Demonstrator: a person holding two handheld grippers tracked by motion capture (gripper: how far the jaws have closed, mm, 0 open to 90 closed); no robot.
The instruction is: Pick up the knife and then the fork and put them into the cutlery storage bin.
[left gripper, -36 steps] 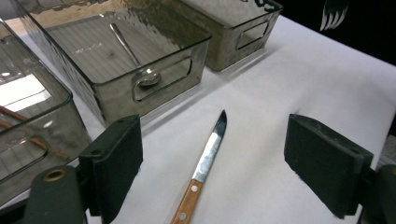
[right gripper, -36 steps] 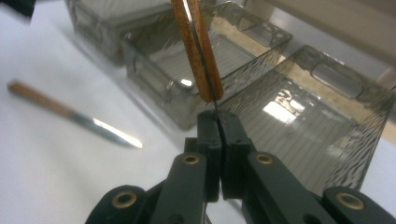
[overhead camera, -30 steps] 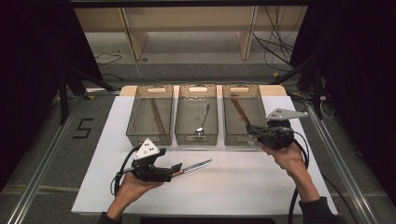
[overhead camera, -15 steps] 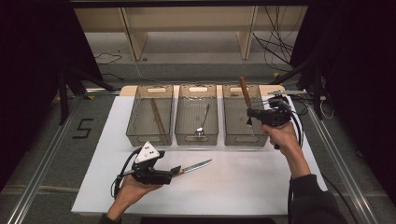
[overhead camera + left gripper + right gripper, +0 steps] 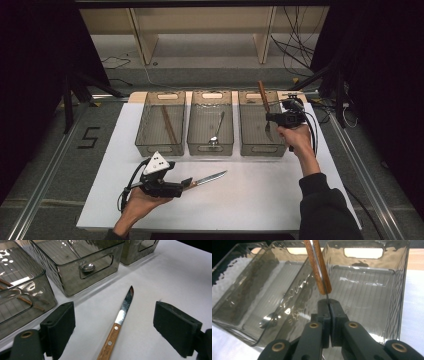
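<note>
A wooden-handled knife (image 5: 207,178) (image 5: 120,322) lies flat on the white table mat (image 5: 260,200), blade pointing toward the bins. My left gripper (image 5: 187,184) (image 5: 117,318) rests low behind it, jaws open on either side of the handle without touching it. My right gripper (image 5: 272,119) (image 5: 329,305) hangs over the right clear bin (image 5: 257,149) (image 5: 397,290), shut on the thin metal neck of a wooden-handled utensil (image 5: 261,95) (image 5: 318,267). The handle tilts up and away, and the metal end hangs down into the bin.
Three clear bins stand in a row at the far side of the mat. The left bin (image 5: 161,145) holds brown chopsticks (image 5: 167,124). The middle bin (image 5: 210,147) holds a spoon (image 5: 217,131) (image 5: 268,320). Bare mat lies to the right of the knife.
The right gripper has moved away from the person and slightly left, from the right bin's near corner to above it, tipping the utensil's handle upward. The left gripper and knife have stayed put.
</note>
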